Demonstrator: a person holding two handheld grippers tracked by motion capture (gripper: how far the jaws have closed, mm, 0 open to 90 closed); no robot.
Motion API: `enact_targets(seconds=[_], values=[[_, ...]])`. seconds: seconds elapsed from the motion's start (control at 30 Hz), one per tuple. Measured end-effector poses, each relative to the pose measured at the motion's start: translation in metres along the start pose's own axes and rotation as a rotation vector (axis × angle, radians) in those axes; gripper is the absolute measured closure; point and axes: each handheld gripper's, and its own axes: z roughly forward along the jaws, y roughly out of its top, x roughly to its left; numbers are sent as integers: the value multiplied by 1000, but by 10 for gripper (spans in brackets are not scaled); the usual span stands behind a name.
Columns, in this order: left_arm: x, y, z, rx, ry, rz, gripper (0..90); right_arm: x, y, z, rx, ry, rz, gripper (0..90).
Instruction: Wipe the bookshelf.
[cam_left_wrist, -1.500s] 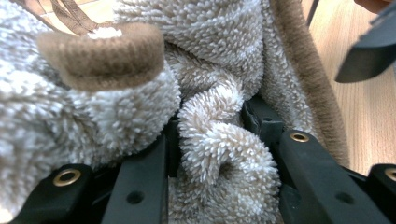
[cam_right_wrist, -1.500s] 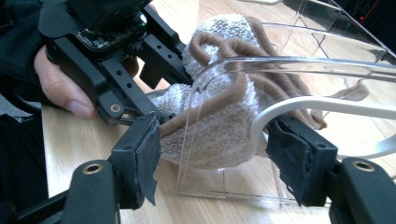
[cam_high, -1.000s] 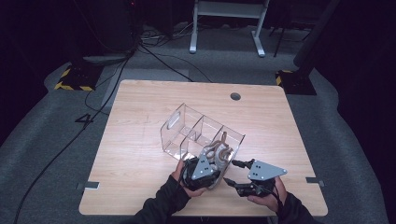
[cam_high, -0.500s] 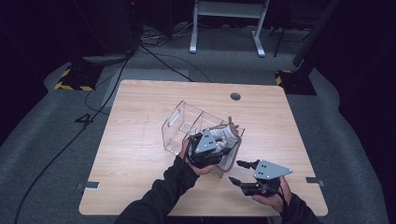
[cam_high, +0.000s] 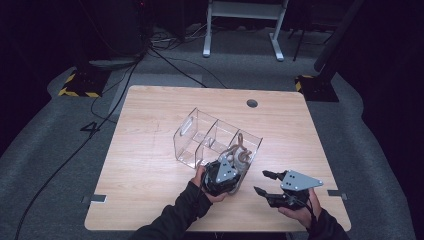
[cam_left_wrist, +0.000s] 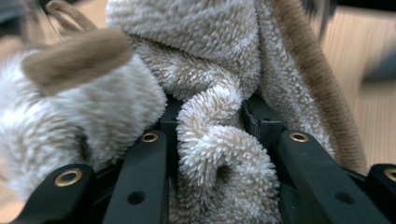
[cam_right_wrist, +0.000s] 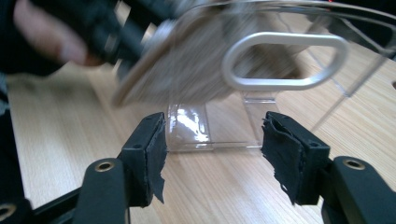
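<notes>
- Up close, we are seeing the plush towel (cam_left_wrist: 219, 93) as a cream, shaggy cloth with a darker brown ribbed border running along its edge and a brown cord loop at one corner.
- We are watching a twisted fold of it bulging between the jaws of the left gripper (cam_left_wrist: 212, 140), which are clenched on that fold; the rest of the cloth is hanging beyond the fingertips.
- From the high view, we are finding the left gripper (cam_high: 223, 176) pressed against the near end of the clear plastic organizer (cam_high: 192, 131), with the towel (cam_high: 239, 150) rising just past its tips and draping over the organizer's nearest compartment.
- We are not able to tell whether the towel is resting on that compartment's floor or only hanging over its wall.
- We are seeing two further compartments beyond the left gripper, both showing bare wood through their clear walls.
- We are looking along the right gripper (cam_right_wrist: 212, 140), whose jaws are standing apart with nothing pressed between them and have just been closing a little; just ahead of its pads stands the organizer's end wall with an oval handle cutout (cam_right_wrist: 285, 60).
- In the high view the right gripper (cam_high: 265, 182) is hovering over the wooden table (cam_high: 150, 165), just beside the left one.
</notes>
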Motion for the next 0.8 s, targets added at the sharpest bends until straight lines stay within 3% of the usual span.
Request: enact_targets(seconds=[0.03,0.1,0.17,0.2,0.23,0.37,0.6,0.8], values=[[2,-8,1,-11,-37,-49,668,-2,0,-2,-3,-7,23,403],[2,-12,1,-9,-45,-54,670,-1,2,-3,-4,-9,23,402],[-2,-19,2,28,-52,-28,669,-1,2,-3,-8,-10,19,400],[-2,-24,4,77,-90,-38,669,-1,2,-3,-8,-10,19,400],[-9,-35,2,116,-111,2,665,1,2,-3,-3,-8,14,399],[-8,-39,-5,112,-135,-11,663,2,3,-3,-9,-11,3,397],[-3,-22,-10,101,-103,3,660,2,3,-2,-1,-19,-4,398],[8,10,-25,-2,-59,-4,658,2,3,-2,-1,-20,1,400]])
